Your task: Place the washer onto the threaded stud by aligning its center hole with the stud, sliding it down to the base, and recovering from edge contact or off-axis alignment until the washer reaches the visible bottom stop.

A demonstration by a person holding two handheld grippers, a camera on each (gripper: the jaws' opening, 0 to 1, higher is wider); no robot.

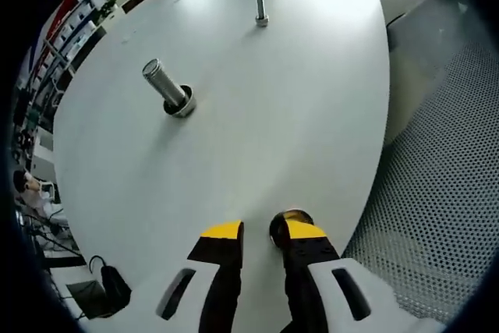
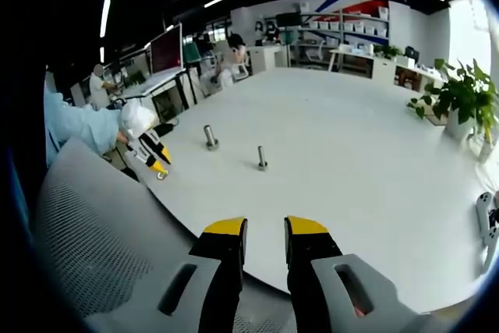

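In the left gripper view, the left gripper (image 1: 263, 232) sits at the bottom centre, its jaws parted, with a small dark metal ring, apparently the washer (image 1: 281, 225), against the inner face of the right-hand jaw. Whether it is pinched cannot be told. The thick ribbed metal stud with a wide base (image 1: 167, 88) stands tilted toward the upper left, well apart across the white desk (image 1: 312, 115); a slim bolt-like stud (image 1: 261, 8) stands further up. The right gripper (image 2: 265, 232) hangs open and empty.
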